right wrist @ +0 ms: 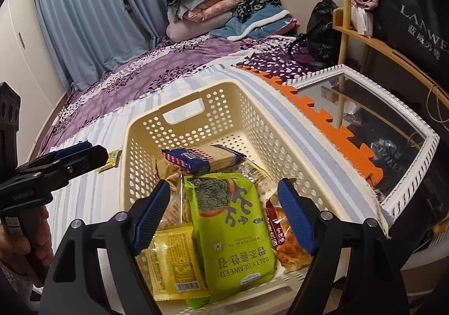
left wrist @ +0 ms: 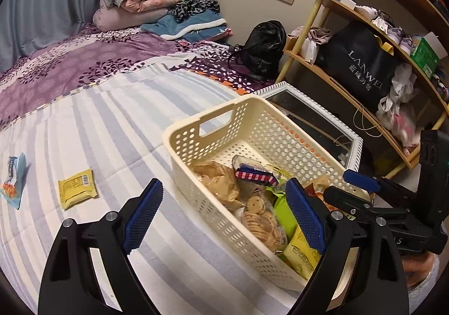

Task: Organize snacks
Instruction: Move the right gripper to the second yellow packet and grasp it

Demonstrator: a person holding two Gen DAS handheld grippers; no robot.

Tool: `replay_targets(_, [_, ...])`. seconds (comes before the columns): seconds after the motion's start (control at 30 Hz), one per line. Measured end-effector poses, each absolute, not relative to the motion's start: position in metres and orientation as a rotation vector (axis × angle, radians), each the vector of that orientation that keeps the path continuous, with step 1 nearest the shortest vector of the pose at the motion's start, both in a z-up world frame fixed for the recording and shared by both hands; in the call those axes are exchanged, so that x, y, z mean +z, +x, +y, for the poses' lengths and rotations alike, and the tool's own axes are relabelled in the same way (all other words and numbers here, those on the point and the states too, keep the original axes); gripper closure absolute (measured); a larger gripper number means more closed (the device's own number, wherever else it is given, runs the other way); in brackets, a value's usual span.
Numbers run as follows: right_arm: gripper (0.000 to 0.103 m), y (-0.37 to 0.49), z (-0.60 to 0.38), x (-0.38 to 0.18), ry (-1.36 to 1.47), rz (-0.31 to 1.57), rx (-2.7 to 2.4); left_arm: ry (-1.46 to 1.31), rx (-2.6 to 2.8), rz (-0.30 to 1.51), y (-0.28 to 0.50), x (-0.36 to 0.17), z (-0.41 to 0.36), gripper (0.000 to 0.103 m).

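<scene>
Both the left gripper (left wrist: 224, 216) and the right gripper (right wrist: 224, 216) stood spread and empty over the cream basket (right wrist: 140, 130) of snacks on the striped bed, a yellow packet (left wrist: 77, 188) lying outside it.

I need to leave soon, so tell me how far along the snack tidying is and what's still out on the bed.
Mostly done: the cream basket already holds the green seaweed pack, a checked cracker pack and several other snacks. Nothing is in hand: the left gripper and right gripper both stand open and empty. Left to collect on the striped sheet: a yellow packet and a blue and orange packet.
</scene>
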State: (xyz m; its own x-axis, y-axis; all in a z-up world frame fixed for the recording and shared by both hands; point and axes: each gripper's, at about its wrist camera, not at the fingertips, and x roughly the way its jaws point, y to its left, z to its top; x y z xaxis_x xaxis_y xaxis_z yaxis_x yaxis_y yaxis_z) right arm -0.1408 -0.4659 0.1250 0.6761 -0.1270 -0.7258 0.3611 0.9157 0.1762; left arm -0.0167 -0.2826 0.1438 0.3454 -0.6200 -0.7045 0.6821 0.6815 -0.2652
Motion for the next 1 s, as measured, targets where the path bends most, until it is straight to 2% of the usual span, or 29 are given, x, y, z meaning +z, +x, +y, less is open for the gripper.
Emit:
replay_targets(0.1, [0.025,-0.139,-0.462,0.125,0.324,0.787,-0.274,0.088,-0.833,0.886,-0.015,0.141,-0.279,0.012])
replay_targets(0.17, [0.025,-0.136,-0.460,0.125,0.329,0.789,-0.271,0.088,-0.822,0.890,-0.014,0.138,-0.275,0.008])
replay_targets(1.0, [0.024,-0.089,-0.363,0.133,0.316,0.775,-0.017,0.023,-0.625,0.882,0.026,0.133,-0.182,0.008])
